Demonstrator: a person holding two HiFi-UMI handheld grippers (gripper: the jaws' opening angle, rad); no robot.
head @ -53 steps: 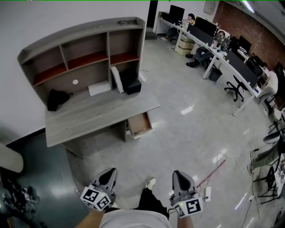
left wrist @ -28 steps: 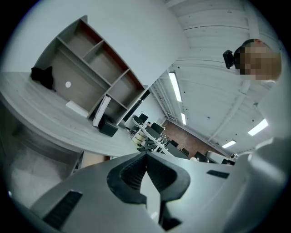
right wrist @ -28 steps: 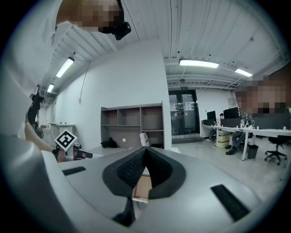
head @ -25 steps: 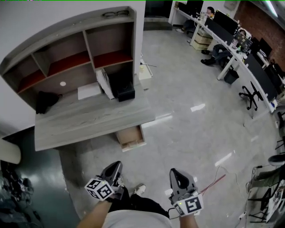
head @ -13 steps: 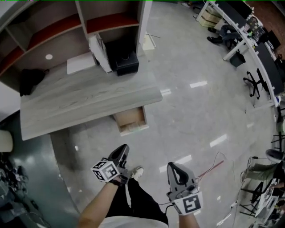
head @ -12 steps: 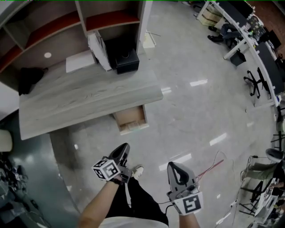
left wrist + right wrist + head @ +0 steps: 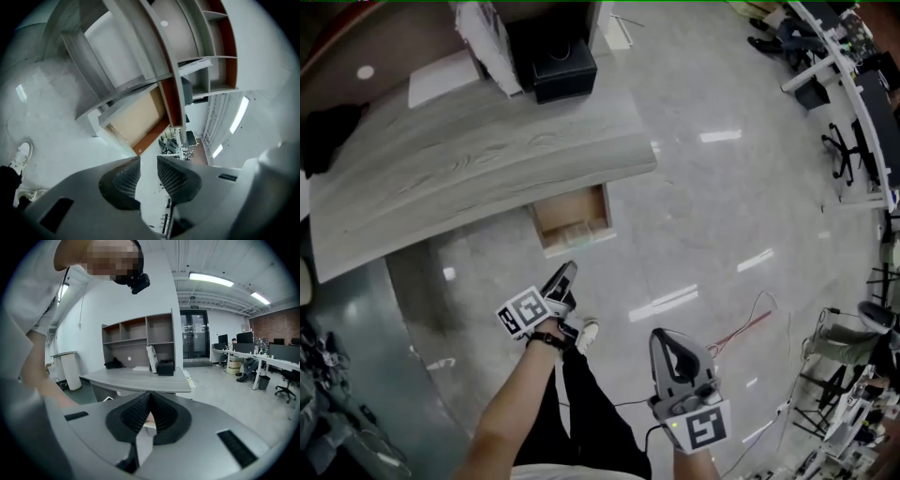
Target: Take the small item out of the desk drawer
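The grey wooden desk (image 7: 478, 159) has its drawer (image 7: 572, 217) pulled out at the front. The tan inside shows, but I make out no small item in it. My left gripper (image 7: 566, 274) is stretched toward the drawer and still short of it. Its jaws are opening, with a clear gap and nothing between them. In the left gripper view the left gripper (image 7: 148, 159) points at the drawer (image 7: 133, 117). My right gripper (image 7: 662, 337) hangs back at the lower right. In its own view the right gripper (image 7: 149, 393) has its pads meeting, shut on nothing.
On the desk stand a black box (image 7: 564, 67), a white sheet (image 7: 441, 84) and a dark cloth (image 7: 328, 131). The person's shoe (image 7: 584, 333) is on the glossy floor below the left gripper. A red cable (image 7: 741, 333) lies to the right, with office chairs (image 7: 848, 159) beyond.
The person has walked up to the desk, so the desk and drawer are much nearer. The left gripper has reached forward toward the drawer. The right gripper stayed low at the right.
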